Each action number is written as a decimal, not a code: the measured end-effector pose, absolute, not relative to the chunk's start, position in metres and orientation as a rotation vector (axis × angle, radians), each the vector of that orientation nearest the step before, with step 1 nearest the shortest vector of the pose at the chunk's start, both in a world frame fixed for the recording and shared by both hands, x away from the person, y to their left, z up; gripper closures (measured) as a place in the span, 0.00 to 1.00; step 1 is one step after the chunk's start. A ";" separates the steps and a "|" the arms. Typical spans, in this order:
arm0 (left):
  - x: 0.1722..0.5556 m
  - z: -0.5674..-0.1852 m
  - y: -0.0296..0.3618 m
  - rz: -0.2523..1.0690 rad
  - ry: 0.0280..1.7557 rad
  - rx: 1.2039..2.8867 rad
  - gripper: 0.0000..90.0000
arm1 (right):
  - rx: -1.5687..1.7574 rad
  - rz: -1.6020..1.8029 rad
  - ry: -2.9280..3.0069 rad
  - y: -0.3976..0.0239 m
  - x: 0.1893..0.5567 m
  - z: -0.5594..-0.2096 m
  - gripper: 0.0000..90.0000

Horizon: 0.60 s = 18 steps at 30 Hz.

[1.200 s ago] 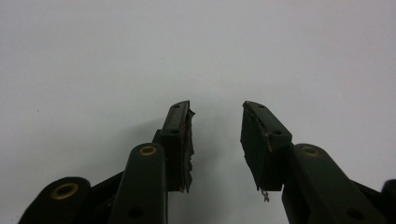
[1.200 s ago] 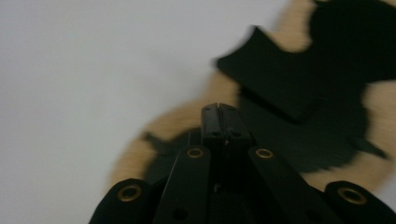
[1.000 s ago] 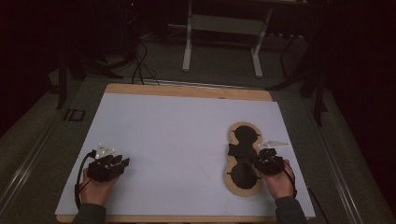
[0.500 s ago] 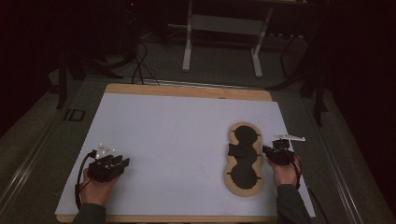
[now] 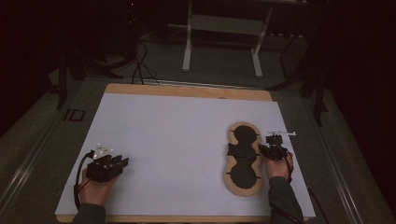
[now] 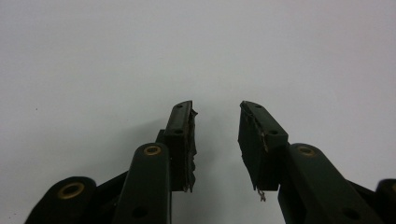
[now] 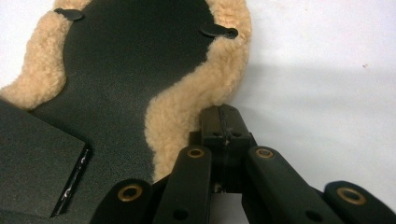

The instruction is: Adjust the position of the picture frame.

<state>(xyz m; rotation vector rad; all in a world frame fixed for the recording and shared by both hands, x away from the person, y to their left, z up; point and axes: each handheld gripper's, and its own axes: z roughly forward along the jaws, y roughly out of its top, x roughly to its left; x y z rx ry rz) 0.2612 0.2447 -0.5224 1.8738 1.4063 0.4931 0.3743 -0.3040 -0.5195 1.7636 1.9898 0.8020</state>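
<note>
The peanut-shaped pad (image 5: 243,158), black with a tan border, looked like matt, finely grained leather edged in curly, woolly fleece. The white sheet (image 5: 177,135) over the surface was smooth, matt paper, with bare pale wood (image 5: 187,90) along its far rim. The right gripper (image 7: 223,123) and left gripper (image 6: 215,135) were dull black plastic with brass-coloured rivets; the left fingers (image 6: 183,140) carried frayed, rough padding.

The high view looks forward and down over my table (image 5: 163,121). My right gripper view sits close above my closed fingers (image 7: 223,126), sharing the fleece-edged pad (image 7: 196,93) beside them.
</note>
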 end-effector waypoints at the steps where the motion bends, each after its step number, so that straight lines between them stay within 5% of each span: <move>1: 0.261 -0.522 0.245 0.492 1.407 1.875 0.73 | 1.763 0.800 1.993 -0.303 0.375 -0.519 1.00; 18: 0.260 -0.521 0.248 0.490 1.408 1.846 0.73 | 1.690 0.802 2.110 -0.256 0.390 -0.517 1.00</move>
